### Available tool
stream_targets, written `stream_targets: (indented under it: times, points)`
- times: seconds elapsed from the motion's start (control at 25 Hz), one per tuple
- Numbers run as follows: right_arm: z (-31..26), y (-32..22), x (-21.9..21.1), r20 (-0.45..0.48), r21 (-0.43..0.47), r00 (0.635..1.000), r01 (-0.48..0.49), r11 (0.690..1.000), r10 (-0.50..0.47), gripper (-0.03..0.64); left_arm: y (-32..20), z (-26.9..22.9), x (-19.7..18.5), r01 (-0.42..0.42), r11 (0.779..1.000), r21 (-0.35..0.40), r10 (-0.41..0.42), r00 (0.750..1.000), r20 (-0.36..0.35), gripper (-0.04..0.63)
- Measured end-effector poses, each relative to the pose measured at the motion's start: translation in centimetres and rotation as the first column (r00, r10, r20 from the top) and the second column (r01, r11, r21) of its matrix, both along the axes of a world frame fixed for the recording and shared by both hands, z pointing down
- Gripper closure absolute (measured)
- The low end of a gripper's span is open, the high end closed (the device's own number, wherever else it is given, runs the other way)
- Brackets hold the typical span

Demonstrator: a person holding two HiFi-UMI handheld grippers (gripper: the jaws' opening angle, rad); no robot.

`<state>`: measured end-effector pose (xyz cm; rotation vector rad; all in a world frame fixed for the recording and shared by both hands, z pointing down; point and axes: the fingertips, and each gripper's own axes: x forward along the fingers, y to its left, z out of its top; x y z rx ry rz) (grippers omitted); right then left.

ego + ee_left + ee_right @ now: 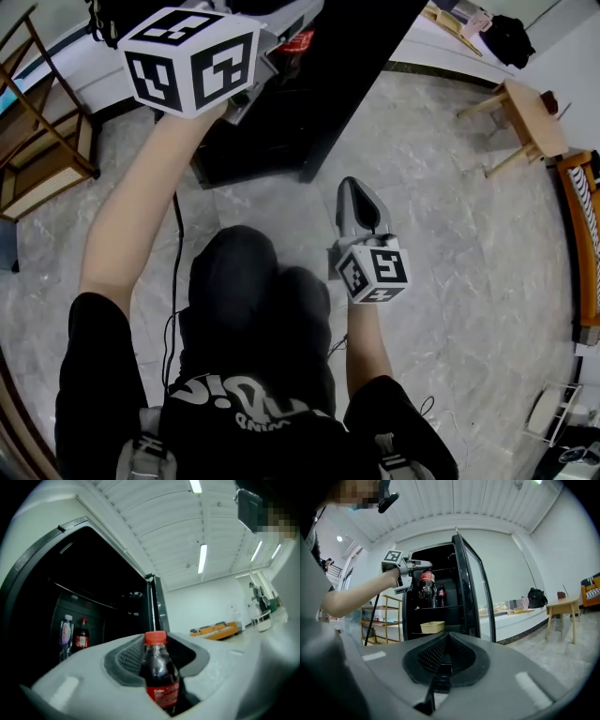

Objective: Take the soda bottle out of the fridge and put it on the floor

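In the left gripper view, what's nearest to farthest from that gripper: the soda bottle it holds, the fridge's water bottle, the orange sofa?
1. Soda bottle, between the jaws.
2. Water bottle, left, inside the fridge.
3. Orange sofa, right, across the room.

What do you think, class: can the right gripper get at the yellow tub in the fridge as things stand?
Probably yes: the fridge door stands open, the yellow tub sits low inside, and the right gripper, shut and empty, faces it with nothing between.
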<state>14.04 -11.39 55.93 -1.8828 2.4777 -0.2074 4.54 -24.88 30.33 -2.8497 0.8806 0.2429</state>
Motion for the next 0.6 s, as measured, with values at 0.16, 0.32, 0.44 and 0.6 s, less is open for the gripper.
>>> stream_targets:
  times: [0.16,0.32,0.44,0.6]
  points:
    - [0.7,0.9,0.8,-0.006,-0.006,1.0,-0.024,1.0,0.024,0.62,1.1,3.5,0.9,-0.036,0.999,-0.036,0.036,0.999,0.001,0.446]
    - [2.1,0.9,1.4,-0.015,-0.009,0.999,-0.032,0.999,0.032,0.62,2.0,6.9,1.6,-0.069,0.997,-0.042,0.068,0.998,-0.012,0.446]
    - [3.7,0.9,1.7,-0.007,-0.014,0.999,-0.031,0.999,0.031,0.62,2.5,9.6,2.5,-0.087,0.996,-0.038,0.087,0.996,-0.006,0.446]
    - [6.4,0.4,1.8,-0.003,-0.021,1.0,-0.016,1.0,0.016,0.62,2.6,14.2,3.3,-0.1,0.994,-0.054,0.1,0.995,0.003,0.446]
